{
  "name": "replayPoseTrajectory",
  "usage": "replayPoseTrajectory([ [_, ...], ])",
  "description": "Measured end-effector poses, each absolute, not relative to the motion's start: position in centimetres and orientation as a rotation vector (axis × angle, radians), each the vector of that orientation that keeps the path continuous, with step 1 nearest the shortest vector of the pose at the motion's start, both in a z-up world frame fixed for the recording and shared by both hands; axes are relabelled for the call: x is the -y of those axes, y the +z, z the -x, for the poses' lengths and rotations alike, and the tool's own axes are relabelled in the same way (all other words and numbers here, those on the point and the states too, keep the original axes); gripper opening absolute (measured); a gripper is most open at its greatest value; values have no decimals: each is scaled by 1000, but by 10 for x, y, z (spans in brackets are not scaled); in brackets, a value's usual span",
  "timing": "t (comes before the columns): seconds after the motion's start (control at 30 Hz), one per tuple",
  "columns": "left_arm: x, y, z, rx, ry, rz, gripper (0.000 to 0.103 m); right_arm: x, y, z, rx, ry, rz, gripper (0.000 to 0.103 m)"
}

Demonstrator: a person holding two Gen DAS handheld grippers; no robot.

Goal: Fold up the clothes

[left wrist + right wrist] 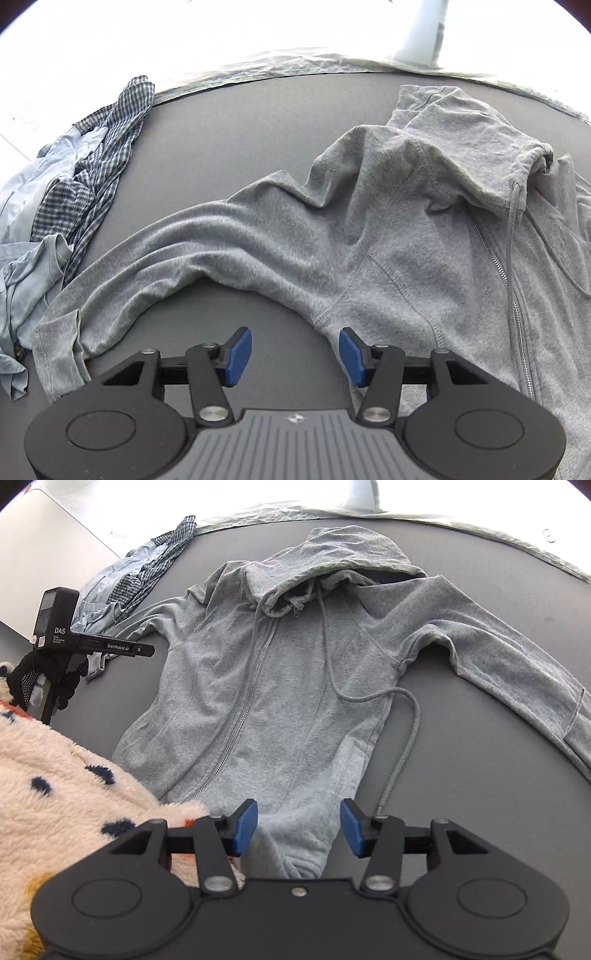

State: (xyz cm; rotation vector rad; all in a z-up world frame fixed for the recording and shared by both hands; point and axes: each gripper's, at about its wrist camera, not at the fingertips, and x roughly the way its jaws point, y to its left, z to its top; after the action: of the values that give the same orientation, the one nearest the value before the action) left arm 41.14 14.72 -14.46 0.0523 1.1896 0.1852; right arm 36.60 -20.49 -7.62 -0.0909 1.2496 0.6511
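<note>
A: On the dark grey tabletop (461,757), what lies there?

B: A light grey zip-front hooded sweatshirt (266,686), spread face up with the zipper closed. Its hood (343,550) points toward the far edge, and one sleeve (517,657) stretches out to the right in the right wrist view. The other sleeve (177,254) runs leftward across the left wrist view, its cuff near a heap of other clothes.

A: Which clothes?

B: A crumpled blue-and-white checked shirt (110,155) and a pale blue garment (26,266), piled together at the table's left side, just beside the cuff.

A: And the tools?

B: The left gripper (295,354) hovers with its blue-padded fingers (240,354) spread wide, nothing between them, over bare table just below the sleeve's underarm. The right gripper (298,827) is likewise spread wide, holding nothing, above the sweatshirt's hem.

A: Anything else?

B: One grey drawcord (402,746) trails off the body onto the table. A cream fleece sleeve with dark spots (55,794) covers the lower left of the right wrist view, and a black-gloved hand (40,679) holds the left tool's handle.
</note>
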Motion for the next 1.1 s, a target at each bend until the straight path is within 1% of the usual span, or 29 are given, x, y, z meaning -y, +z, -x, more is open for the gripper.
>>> replayPoseTrajectory([
  [0.07, -145, -147, -428, -1187, 162, -59, 56, 215, -70, -386, -1237, 594, 62, 48],
  [0.17, -146, -154, -453, -1178, 143, 16, 56, 226, -70, -422, -1178, 480, -13, 47],
  [0.23, -144, -161, -471, -1173, 139, 63, 56, 219, -84, -444, -1164, 465, -101, 42],
  [0.3, -138, -165, -483, -1154, 140, 55, 56, 213, -98, -466, -1148, 449, -190, 29],
  [0.37, -131, -169, -496, -1133, 139, 43, 56, 206, -112, -489, -1131, 433, -278, 24],
  [0.53, -126, -180, -523, -1114, 142, 77, 56, 189, -146, -544, -1083, 389, -496, 24],
  [0.63, -128, -186, -537, -1102, 159, 124, 56, 179, -167, -578, -1050, 362, -626, 31],
  [0.7, -132, -191, -546, -1098, 176, 179, 56, 171, -176, -591, -1047, 354, -666, 34],
  [0.83, -141, -202, -556, -1100, 205, 263, 56, 156, -193, -613, -1053, 345, -721, 34],
  [0.87, -141, -203, -557, -1093, 208, 268, 58, 152, -195, -618, -1056, 342, -720, 35],
  [0.93, -143, -204, -558, -1078, 206, 273, 58, 145, -196, -628, -1069, 334, -698, 29],
  [0.97, -143, -204, -559, -1072, 206, 276, 58, 141, -196, -633, -1075, 332, -692, 16],
  [1.0, -145, -204, -561, -1071, 207, 284, 58, 138, -194, -638, -1064, 341, -695, 8],
  [1.1, -151, -204, -564, -1067, 209, 327, 58, 128, -180, -651, -988, 387, -700, 7],
])
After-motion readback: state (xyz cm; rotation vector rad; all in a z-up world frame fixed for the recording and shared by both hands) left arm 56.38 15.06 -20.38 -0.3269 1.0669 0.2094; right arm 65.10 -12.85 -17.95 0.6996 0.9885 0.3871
